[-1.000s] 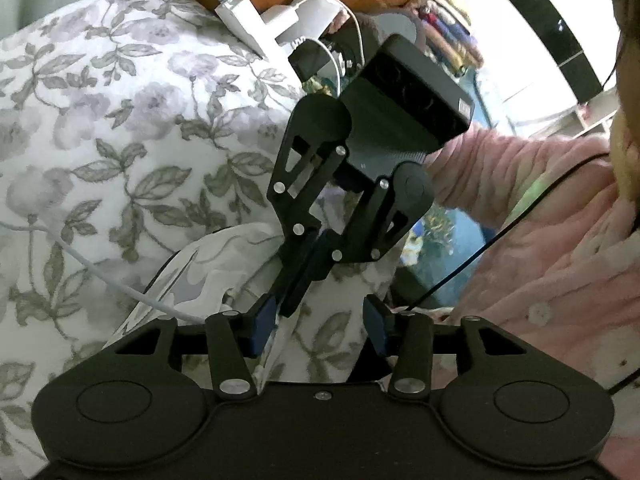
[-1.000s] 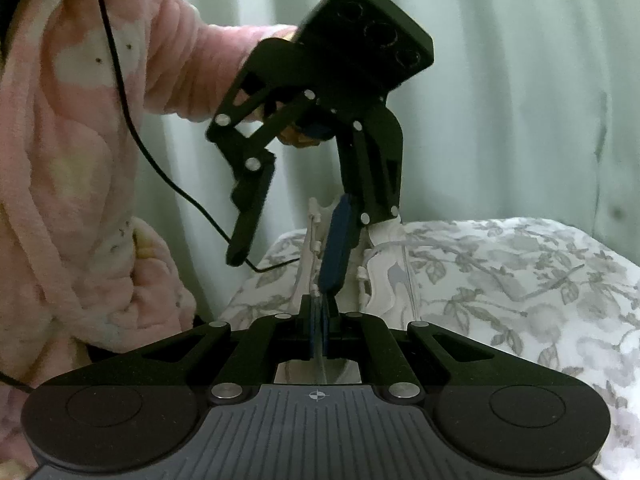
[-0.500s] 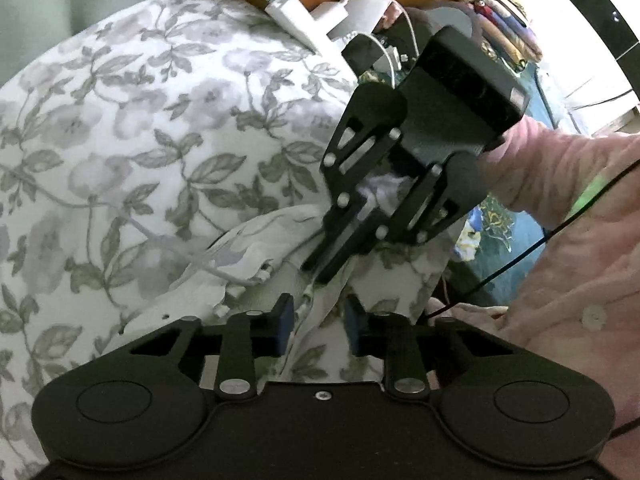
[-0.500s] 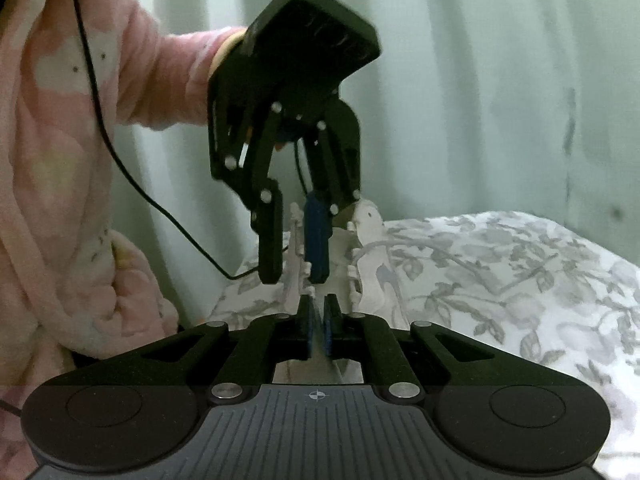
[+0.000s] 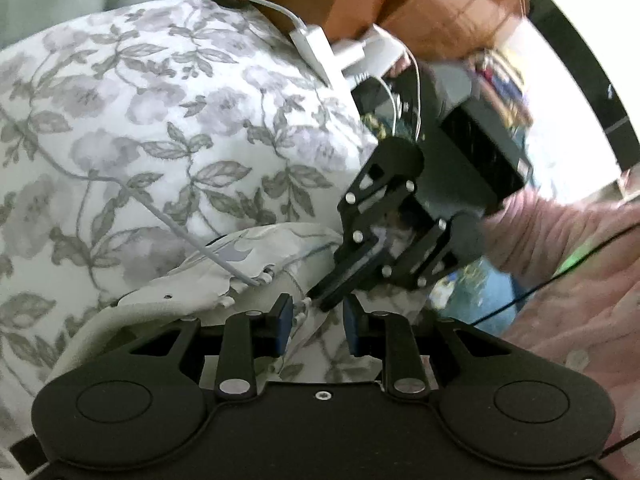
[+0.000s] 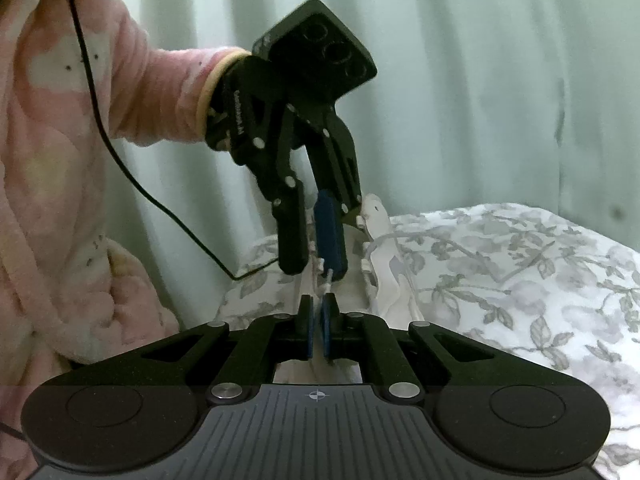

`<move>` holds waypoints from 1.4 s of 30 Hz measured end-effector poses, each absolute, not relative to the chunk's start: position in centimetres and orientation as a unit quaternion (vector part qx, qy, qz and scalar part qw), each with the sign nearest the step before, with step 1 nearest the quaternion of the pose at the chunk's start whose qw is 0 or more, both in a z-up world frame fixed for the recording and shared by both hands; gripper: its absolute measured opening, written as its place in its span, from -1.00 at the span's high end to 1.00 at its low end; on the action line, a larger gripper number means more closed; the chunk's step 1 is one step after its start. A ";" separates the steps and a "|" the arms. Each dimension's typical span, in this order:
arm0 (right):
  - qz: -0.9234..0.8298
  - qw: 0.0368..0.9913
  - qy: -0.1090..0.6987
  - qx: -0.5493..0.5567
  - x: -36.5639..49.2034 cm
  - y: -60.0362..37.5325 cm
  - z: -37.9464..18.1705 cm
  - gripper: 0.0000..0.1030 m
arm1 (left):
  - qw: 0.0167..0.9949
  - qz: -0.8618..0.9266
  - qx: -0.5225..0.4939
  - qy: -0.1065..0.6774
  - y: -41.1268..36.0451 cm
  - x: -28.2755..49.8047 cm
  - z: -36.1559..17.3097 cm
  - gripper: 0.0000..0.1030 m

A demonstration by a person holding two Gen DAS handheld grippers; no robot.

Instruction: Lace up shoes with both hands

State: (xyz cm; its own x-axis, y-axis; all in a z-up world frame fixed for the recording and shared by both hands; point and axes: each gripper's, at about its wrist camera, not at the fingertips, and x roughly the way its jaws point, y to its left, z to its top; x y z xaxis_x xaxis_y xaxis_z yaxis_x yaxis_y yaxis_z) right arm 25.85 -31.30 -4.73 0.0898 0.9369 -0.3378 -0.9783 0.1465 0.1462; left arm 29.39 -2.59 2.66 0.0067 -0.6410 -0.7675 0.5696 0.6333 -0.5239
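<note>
While your left gripper (image 5: 314, 322) stands parted over the white shoe (image 5: 192, 292) on the floral bedding (image 5: 160, 120), your right gripper (image 6: 316, 330) pinches the lace tip (image 6: 326, 282); eyelets blur behind its fingers.

Scanning for lettering now, and there's hardly any. Along the side plate of the left gripper (image 6: 316, 258), as the right wrist view catches it, runs one line of small pale print, too blurred to spell out. On the right gripper (image 6: 316, 322), its body carries a small crosshair mark at the centre. Nothing else readable on anything in either view.
</note>
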 end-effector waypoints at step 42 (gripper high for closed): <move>0.417 0.883 0.213 -0.040 23.3 -24.2 -0.8 0.91 | 0.934 -0.318 -0.091 0.136 12.2 17.9 21.1 1.00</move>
State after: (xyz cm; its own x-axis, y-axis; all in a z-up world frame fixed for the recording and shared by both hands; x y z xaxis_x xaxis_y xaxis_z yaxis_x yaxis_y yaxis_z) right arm 23.29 -24.24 -0.77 0.5618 0.7187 -0.4097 -0.7528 0.6495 0.1071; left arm 17.91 12.23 21.11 0.7601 -0.6195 -0.1963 0.5698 0.7806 -0.2568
